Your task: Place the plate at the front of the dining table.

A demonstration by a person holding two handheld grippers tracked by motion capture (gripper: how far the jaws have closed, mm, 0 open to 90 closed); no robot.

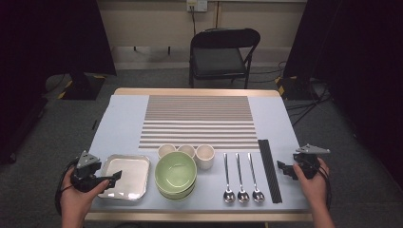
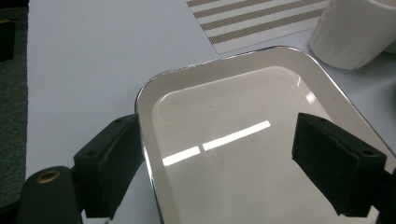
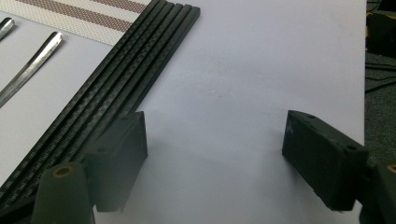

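Left gripper [image 2: 215,163] gaping over tray [image 2: 243,93], near edge cut off; right gripper [image 3: 215,158] agape, seemingly empty.

Left hand-held gripper [image 1: 115,176] at square tray [image 1: 135,164], chopsticks [image 1: 269,169] near right hand-held gripper [image 1: 281,167]

High view overhead, facing forward; gripper views close — shared tray [image 1: 127,176].

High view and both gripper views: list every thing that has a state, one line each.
Left claw: open, over the tray.
Right claw: open, nothing between.
Tray: empty, flat.
Green bowls: stacked, empty.
Three cups: upright.
Spoons: lying side by side.
Chopsticks: bundled, flat.
Chair: unfolded, vacant.
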